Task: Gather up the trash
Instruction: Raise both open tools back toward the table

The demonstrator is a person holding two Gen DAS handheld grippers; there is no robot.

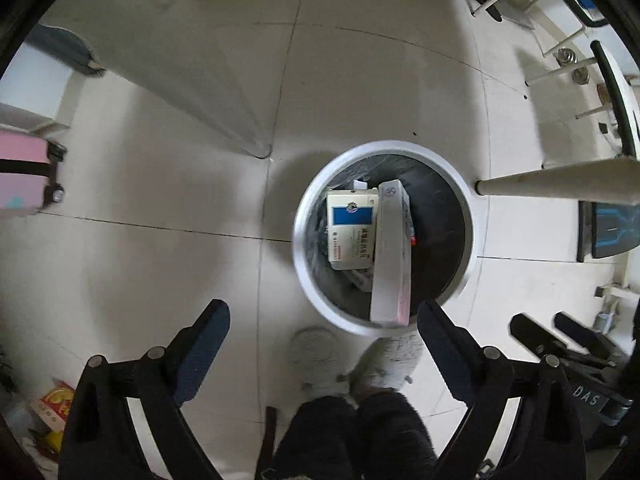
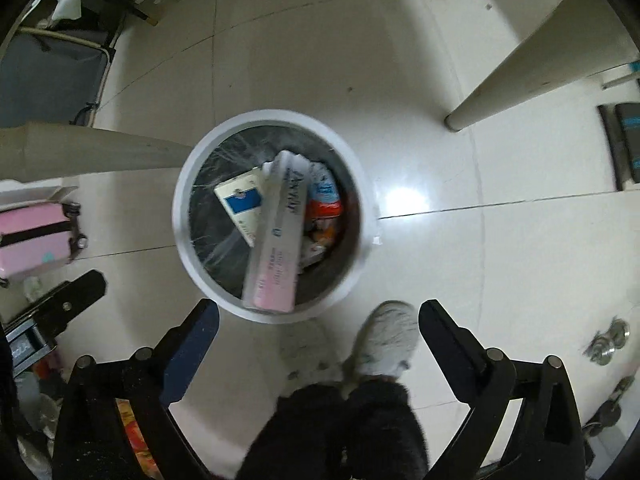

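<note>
A round white trash bin (image 1: pixel 304 264) with a dark liner stands on the tiled floor; it also shows in the right wrist view (image 2: pixel 188 248). Inside lie a long white and pink box (image 1: pixel 392 256) (image 2: pixel 276 236), a white box with a blue panel (image 1: pixel 350 236) (image 2: pixel 240 200) and a red and blue wrapper (image 2: pixel 326 200). My left gripper (image 1: pixel 324 320) is open and empty, high above the bin's near rim. My right gripper (image 2: pixel 318 316) is open and empty, also above the near rim.
The person's slippered feet (image 1: pixel 384 364) (image 2: pixel 386 340) stand just before the bin. Pale table legs (image 1: pixel 556 184) (image 2: pixel 520 64) rise beside it. A pink suitcase (image 1: pixel 24 176) (image 2: pixel 36 240) is at the left. Dumbbells (image 2: pixel 608 344) lie at the right.
</note>
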